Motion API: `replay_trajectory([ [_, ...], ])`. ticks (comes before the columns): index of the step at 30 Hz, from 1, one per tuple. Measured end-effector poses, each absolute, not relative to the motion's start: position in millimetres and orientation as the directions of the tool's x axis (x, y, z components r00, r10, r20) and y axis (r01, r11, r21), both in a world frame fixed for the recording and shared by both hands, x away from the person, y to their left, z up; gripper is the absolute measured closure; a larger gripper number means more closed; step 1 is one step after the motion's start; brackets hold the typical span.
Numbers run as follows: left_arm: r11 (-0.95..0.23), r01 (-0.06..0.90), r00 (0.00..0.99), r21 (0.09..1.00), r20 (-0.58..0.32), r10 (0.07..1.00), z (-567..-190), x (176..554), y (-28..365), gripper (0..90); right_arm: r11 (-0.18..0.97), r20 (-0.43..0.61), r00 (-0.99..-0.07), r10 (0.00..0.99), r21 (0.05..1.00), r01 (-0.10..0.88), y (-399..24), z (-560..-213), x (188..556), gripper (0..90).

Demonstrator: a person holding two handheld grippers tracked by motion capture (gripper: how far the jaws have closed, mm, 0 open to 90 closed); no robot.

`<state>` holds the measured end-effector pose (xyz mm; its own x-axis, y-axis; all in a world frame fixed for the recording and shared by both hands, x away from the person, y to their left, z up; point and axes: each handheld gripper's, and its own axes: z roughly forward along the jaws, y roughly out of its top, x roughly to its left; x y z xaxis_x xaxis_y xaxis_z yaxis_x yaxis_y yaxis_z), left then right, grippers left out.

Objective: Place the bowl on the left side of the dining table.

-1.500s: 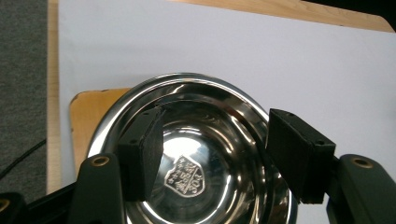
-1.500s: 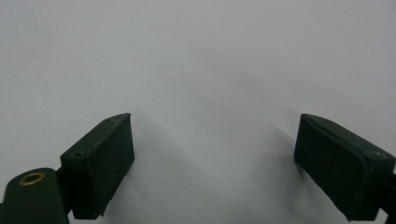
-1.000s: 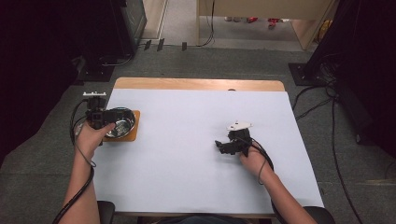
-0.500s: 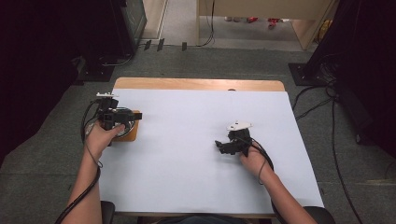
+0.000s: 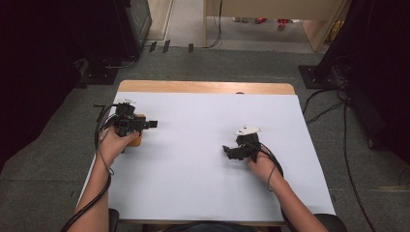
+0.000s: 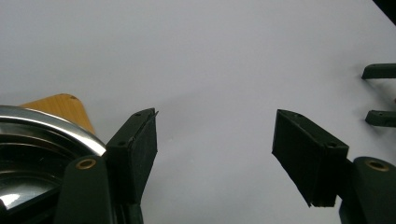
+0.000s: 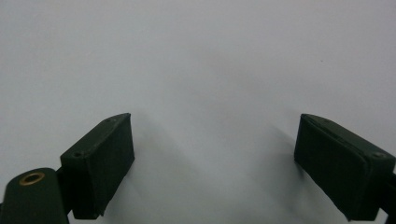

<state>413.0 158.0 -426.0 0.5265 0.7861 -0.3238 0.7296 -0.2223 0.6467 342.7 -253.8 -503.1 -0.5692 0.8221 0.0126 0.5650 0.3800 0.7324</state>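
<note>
A: Metal bowl [image 6: 32, 154] — it sits on the small wooden board [image 5: 137, 140] at the left edge of the white table [image 5: 208, 145], and in the high view the left hand and gripper cover it.

B: And the left gripper [image 5: 145, 124]?

A: Over the board, pointing toward the middle of the table. In the left gripper view its jaws stand apart with only bare tabletop between them; the bowl's shiny rim is just beside the near jaw, outside the gap. The jaws have just been opening, and nothing is pinched.

B: So which step do you make it?

A: My guess is a let-go: the bowl looks set down on the board and the gripper is coming off it. I can't rule out that it is lining up for a fresh grasp.

B: The other hand?

A: The right gripper [image 5: 233, 151] rests low over the table right of the middle, jaws wide apart, nothing between them.

B: What does the next move call for?

A: If it is leaving, lifting clear without clipping the rim. If it means to grasp, swinging back so one jaw goes inside the bowl

B: What changed from a second ago?

A: Then the left gripper hung right over the bowl, which showed plainly. Now it has turned to point rightward and hides the bowl. The right hand has not shifted
</note>
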Motion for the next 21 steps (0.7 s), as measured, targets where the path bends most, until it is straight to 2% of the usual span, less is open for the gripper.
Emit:
replay_trajectory([
  [13,-0.255,0.713,0.574,0.653,-0.335,0.747,-431,406,137,28.2,0.381,0.012,-0.57,0.822,0.732,0.564,-254,-503,343,11.7],
  [21,-0.287,0.689,0.607,0.666,-0.312,0.731,-434,401,122,27.6,0.381,0.012,-0.57,0.822,0.732,0.564,-254,-503,343,11.7],
])
